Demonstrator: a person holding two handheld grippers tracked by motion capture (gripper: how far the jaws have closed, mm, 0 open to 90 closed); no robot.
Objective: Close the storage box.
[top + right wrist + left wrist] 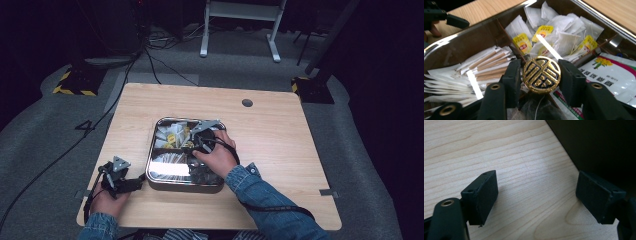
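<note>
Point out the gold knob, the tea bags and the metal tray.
gold knob point(541, 74): right gripper view, centre of its patterned face.
tea bags point(564, 37): right gripper view, white bag mid-pile.
metal tray point(149, 159): high view, left rim.

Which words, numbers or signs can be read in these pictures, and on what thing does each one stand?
"4": black mark on the grey floor, left of the table.
Round gold emblem in the right claw: an ornamental sign, no readable word.
White sachet: printed characters, upside down and too blurred to read.
Yellow tea-bag tags: red logo, too small to read.
Paper-wrapped sticks: no text visible.
</note>
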